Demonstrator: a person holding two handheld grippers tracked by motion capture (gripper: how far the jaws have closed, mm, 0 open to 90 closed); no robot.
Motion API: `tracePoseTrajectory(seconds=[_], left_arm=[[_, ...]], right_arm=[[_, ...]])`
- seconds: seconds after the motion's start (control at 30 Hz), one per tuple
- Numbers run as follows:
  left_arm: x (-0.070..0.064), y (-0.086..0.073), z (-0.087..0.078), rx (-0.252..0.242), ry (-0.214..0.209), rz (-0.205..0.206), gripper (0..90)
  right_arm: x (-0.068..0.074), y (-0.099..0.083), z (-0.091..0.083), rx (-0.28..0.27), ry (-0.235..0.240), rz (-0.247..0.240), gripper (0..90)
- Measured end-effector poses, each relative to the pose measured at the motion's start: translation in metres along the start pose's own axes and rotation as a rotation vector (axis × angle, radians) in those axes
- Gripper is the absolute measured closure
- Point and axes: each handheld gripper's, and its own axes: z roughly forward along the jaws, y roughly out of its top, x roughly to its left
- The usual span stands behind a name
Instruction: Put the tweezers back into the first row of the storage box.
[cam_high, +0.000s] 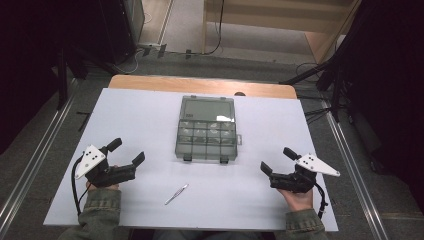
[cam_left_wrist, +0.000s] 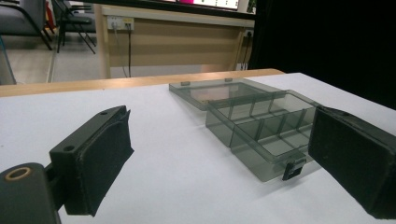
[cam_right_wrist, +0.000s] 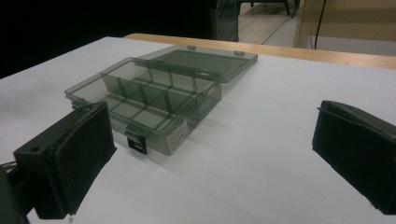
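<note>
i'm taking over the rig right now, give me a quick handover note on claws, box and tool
Left claw: open, holding nothing, resting on the white table at the near left.
Right claw: open, holding nothing, at the near right.
Smoky transparent plastic compartment box: mid-table, lid already folded back flat; contents too unclear to tell.
Slim metal tweezers: lying near the front edge between the claws, nearer the left one, untouched.
Done: box is open.
Left: likely picking up the tweezers and working at the compartments; nothing gripped yet.

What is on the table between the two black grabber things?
In the high view, small silver metal tweezers lie on the white table between the left gripper and the right gripper, nearer the left. Otherwise it is bare.
</note>
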Motion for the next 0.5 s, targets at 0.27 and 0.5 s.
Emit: tracePoseTrajectory(seconds=[0.27, 0.5], left_arm=[[0.002, -0.001, -0.003, -0.001, 0.020, -0.001, 5.7], [0.001, -0.001, -0.003, -0.001, 0.019, 0.009, 5.7]], right_arm=[[0.004, 0.004, 0.003, 0.006, 0.028, -0.004, 0.0], [0.014, 0.010, 0.008, 0.024, 0.084, -0.024, 0.0]])
